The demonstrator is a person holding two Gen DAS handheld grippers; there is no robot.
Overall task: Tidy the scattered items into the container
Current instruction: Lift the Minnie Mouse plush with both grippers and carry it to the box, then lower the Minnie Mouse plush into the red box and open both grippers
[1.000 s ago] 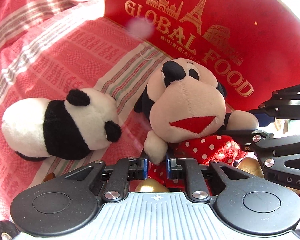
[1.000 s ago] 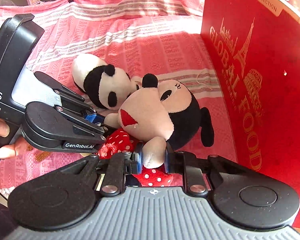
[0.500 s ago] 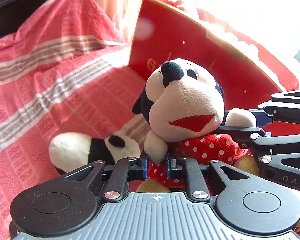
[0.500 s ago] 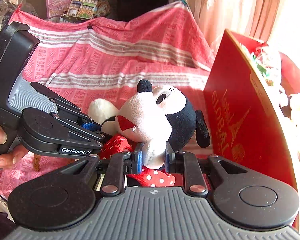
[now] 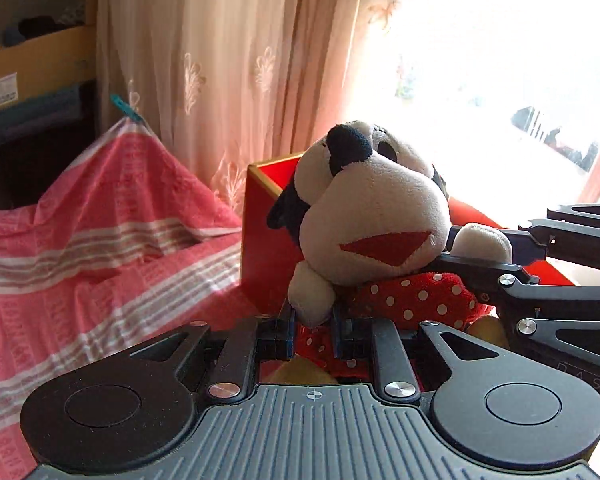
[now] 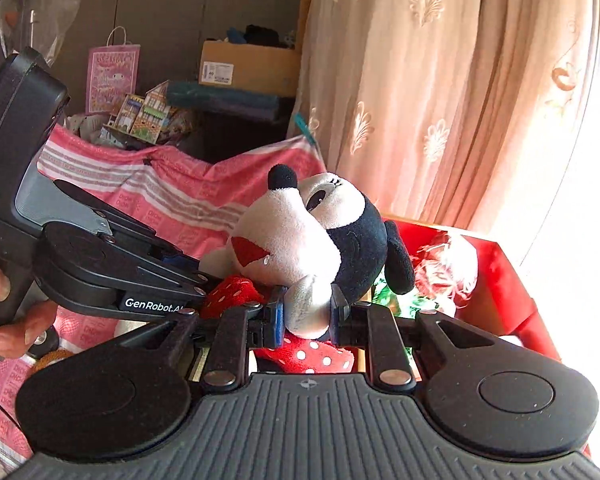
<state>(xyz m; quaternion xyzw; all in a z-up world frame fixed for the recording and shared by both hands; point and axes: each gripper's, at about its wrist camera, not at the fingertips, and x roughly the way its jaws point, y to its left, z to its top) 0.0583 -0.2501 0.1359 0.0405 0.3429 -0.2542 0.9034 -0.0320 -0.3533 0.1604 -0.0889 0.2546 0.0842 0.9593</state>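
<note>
Change: you have lifted the doll off the cloth | Grip: left gripper and right gripper each pinch a paw | Place: box beyond the fingers, doll seemingly above its rim | Next: carry in, release

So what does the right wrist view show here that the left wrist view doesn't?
Only the right wrist view looks inside the red cardboard box, with toys already in it, and shows a hand on the left gripper. Only the left wrist view shows the right gripper shut on a white paw. Both show the mouse plush in a red polka-dot dress, held by both grippers.
</note>
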